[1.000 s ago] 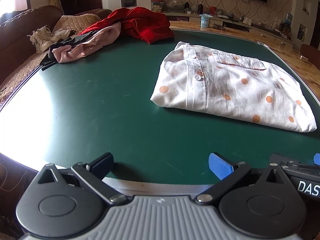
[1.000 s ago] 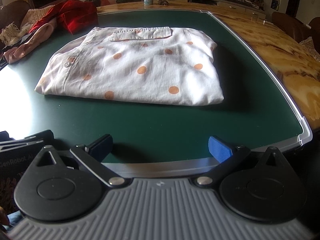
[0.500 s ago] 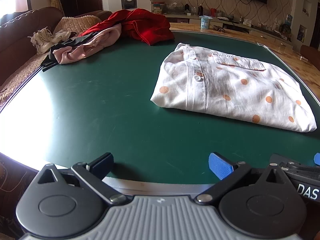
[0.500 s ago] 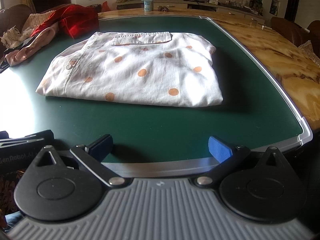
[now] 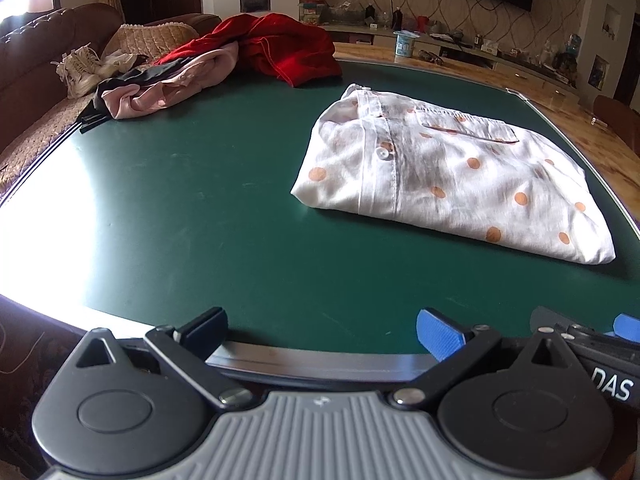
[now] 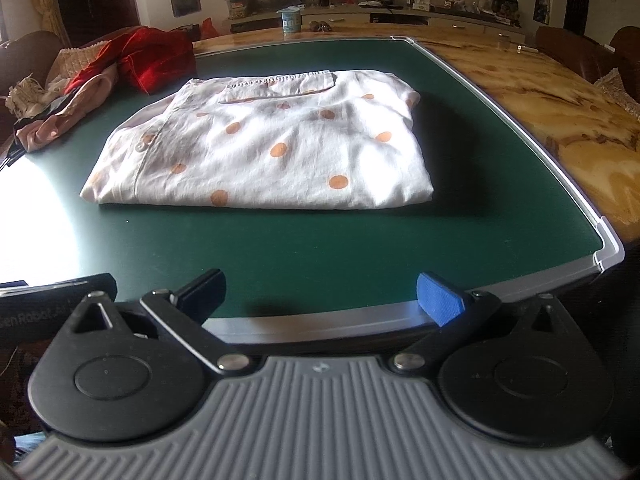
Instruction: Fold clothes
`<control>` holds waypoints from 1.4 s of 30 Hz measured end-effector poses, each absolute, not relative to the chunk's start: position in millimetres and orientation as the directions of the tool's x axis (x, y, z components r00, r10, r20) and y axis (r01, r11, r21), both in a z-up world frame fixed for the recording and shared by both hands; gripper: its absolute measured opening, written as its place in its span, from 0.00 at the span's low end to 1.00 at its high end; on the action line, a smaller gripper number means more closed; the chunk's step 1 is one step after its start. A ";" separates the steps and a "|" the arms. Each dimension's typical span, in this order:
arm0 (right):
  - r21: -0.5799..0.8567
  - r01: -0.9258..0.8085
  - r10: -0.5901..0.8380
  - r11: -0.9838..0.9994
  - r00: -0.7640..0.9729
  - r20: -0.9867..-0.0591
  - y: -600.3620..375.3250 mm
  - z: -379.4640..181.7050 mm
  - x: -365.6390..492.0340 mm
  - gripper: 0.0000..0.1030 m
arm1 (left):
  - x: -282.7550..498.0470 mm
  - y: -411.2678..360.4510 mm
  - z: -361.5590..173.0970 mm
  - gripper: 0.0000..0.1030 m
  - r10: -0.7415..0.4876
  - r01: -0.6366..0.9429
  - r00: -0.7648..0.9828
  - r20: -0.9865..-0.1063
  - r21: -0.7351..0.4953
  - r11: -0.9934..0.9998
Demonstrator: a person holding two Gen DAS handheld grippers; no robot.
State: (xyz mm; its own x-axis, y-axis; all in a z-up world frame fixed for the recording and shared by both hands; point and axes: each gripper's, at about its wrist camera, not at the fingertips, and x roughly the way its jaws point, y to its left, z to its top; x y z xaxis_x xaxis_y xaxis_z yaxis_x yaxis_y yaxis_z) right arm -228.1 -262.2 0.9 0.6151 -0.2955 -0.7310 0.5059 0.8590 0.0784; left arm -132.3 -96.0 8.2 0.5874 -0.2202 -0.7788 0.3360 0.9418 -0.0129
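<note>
Both grippers, left gripper (image 5: 322, 330) and right gripper (image 6: 320, 296), were wide open and held nothing. Ahead of them, well apart, the folded dotted shirt (image 6: 272, 148) lay flat on the green table (image 5: 180, 208); unfolded clothes (image 5: 240, 60) lay farther away, to the left.

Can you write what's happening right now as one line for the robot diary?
white orange-dotted shirt: folded, on green table | left gripper: open, empty | right gripper: open, empty | red and pink clothes pile: unfolded

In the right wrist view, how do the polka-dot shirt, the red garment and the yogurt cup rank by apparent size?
1. polka-dot shirt, by far the largest
2. red garment
3. yogurt cup, smallest, though it is also the farthest away
</note>
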 end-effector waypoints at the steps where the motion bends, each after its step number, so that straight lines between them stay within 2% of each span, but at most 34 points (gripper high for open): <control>1: 0.086 0.505 -0.290 0.859 0.617 -0.731 -262.6 1.6 -228.6 1.00 | -133.3 -95.8 8.7 1.00 -0.218 0.337 0.590 -0.777 -0.008 0.941; 11: 0.070 0.491 -0.291 0.868 0.618 -0.731 -250.1 10.3 -230.2 1.00 | -141.0 -88.7 17.1 1.00 -0.200 0.334 0.622 -0.757 0.025 0.942; 42: 0.043 0.487 -0.301 0.872 0.604 -0.738 -250.7 9.2 -222.8 1.00 | -134.0 -96.1 6.3 1.00 -0.187 0.352 0.583 -0.791 0.038 0.935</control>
State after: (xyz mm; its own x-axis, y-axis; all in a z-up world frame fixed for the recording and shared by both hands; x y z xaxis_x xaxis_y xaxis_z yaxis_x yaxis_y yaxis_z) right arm -222.8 -250.7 9.2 0.6043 -0.3009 -0.7378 0.4868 0.8725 0.0430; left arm -134.0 -96.1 6.3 0.5826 -0.1868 -0.7910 0.3517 0.9354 0.0381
